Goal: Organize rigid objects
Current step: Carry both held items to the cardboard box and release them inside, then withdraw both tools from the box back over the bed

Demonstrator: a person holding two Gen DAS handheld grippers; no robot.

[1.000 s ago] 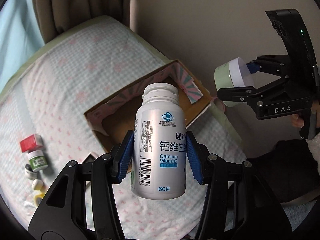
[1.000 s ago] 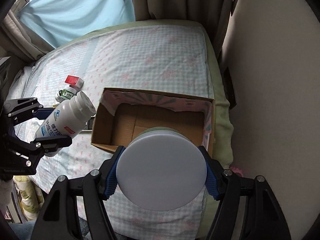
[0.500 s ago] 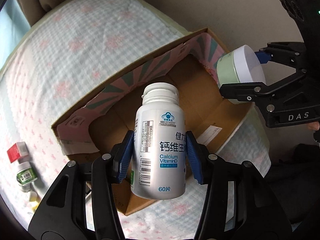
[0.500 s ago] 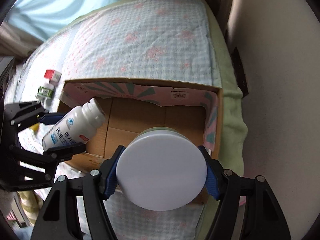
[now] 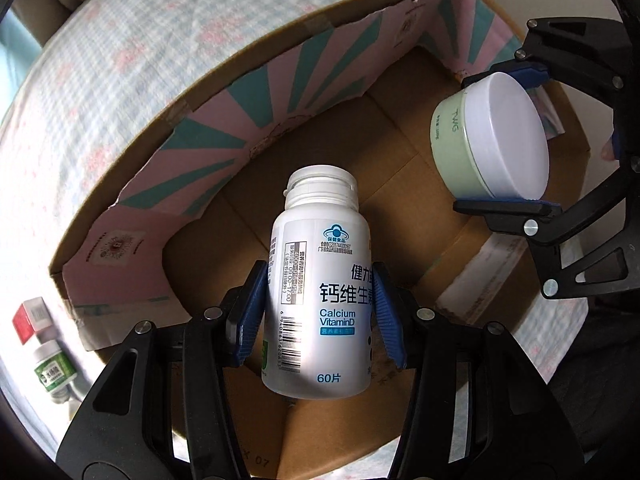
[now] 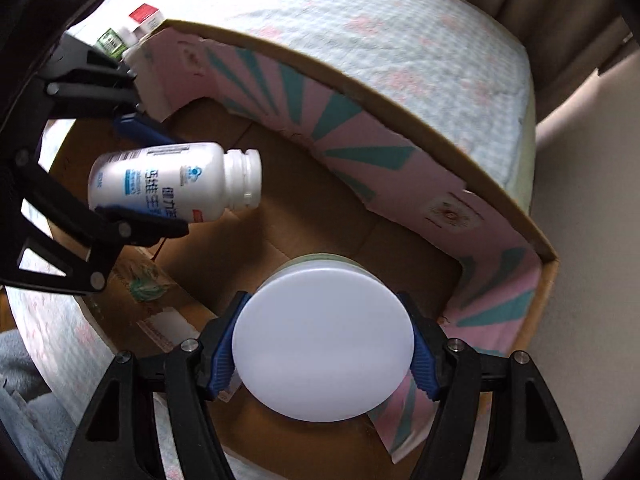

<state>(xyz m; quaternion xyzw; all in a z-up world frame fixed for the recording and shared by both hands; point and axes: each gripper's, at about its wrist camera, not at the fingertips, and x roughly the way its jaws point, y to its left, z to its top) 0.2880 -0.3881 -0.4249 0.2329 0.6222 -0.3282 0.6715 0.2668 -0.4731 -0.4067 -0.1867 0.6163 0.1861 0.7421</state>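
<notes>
My left gripper point(image 5: 320, 316) is shut on a white calcium vitamin bottle point(image 5: 320, 300) and holds it above the floor of an open cardboard box point(image 5: 240, 92) with pink and teal inner walls. The bottle also shows in the right wrist view point(image 6: 168, 184), lying sideways in the left gripper point(image 6: 142, 172). My right gripper point(image 6: 324, 354) is shut on a pale green round jar with a white lid point(image 6: 324, 344), held inside the box point(image 6: 400, 120) near its right wall. The jar also shows in the left wrist view point(image 5: 488, 136) in the right gripper point(image 5: 516, 140).
The box sits on a checked, pink-flowered bedspread point(image 5: 100, 72). Left of the box lie a small red and white box point(image 5: 32, 314) and a small green-labelled jar point(image 5: 54, 372), also seen in the right wrist view point(image 6: 146, 16). A wall and curtains lie beyond the bed.
Both grippers have come down and forward into the box with their objects; the box now fills both views. Both grips are unchanged.
</notes>
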